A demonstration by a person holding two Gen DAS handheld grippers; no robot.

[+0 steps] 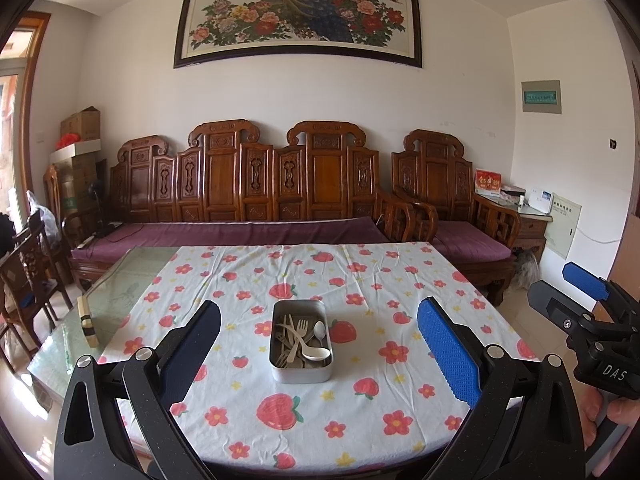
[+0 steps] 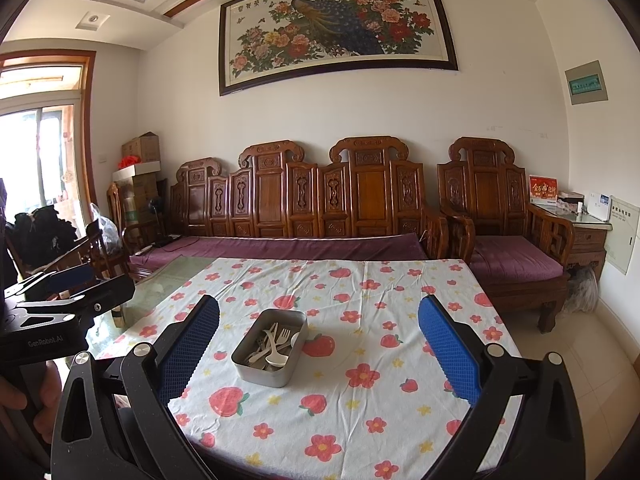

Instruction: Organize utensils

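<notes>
A rectangular metal tin stands in the middle of the flowered tablecloth. Inside lie several pale utensils: a fork, a white ladle-like spoon and a metal spoon. My left gripper hovers open in front of the tin, above the table, nothing between its blue pads. My right gripper is also open and empty, held back from the tin, which sits toward its left finger. Each gripper shows at the other view's edge: right gripper, left gripper.
The tablecloth covers the right part of a glass table; a small wooden block lies on the glass at left. A carved wooden sofa and armchair stand behind. Chairs crowd the left side.
</notes>
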